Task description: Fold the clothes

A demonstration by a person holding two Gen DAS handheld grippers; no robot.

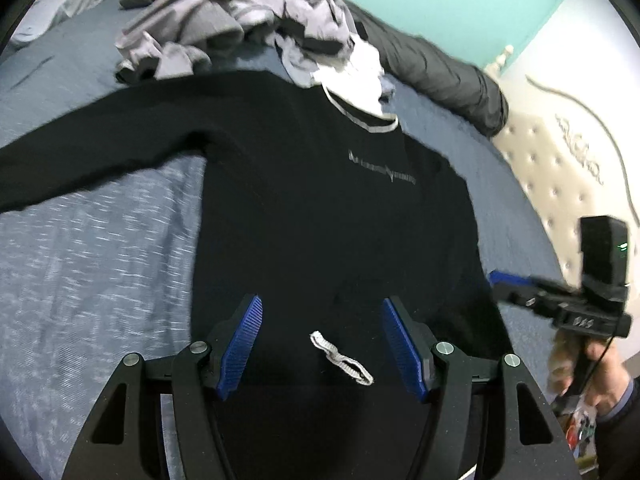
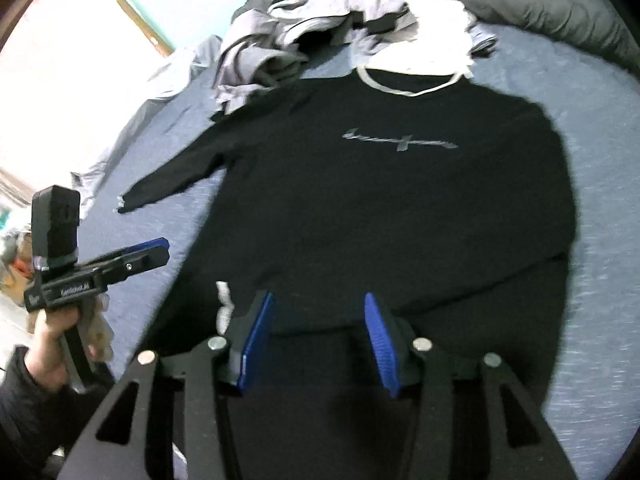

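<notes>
A black long-sleeved shirt (image 1: 320,200) (image 2: 380,208) with a pale collar trim and a grey chest logo lies face up on the blue bed sheet (image 1: 100,272) (image 2: 600,320). One sleeve stretches out to the left. The other lies folded across the lower body, and its white cuff (image 1: 340,358) (image 2: 224,300) rests near the hem. My left gripper (image 1: 322,304) (image 2: 160,248) hangs open just above the lower shirt, with the cuff under the gap between its pads. My right gripper (image 2: 318,300) (image 1: 496,280) is open over the hem, its pads clear of the cloth.
A heap of grey, black and white clothes (image 1: 240,28) (image 2: 320,20) lies just beyond the collar. A dark grey duvet (image 1: 440,76) (image 2: 560,0) runs along the far side of the bed. A padded cream headboard (image 1: 560,160) stands at the right. A person's hand holds each gripper.
</notes>
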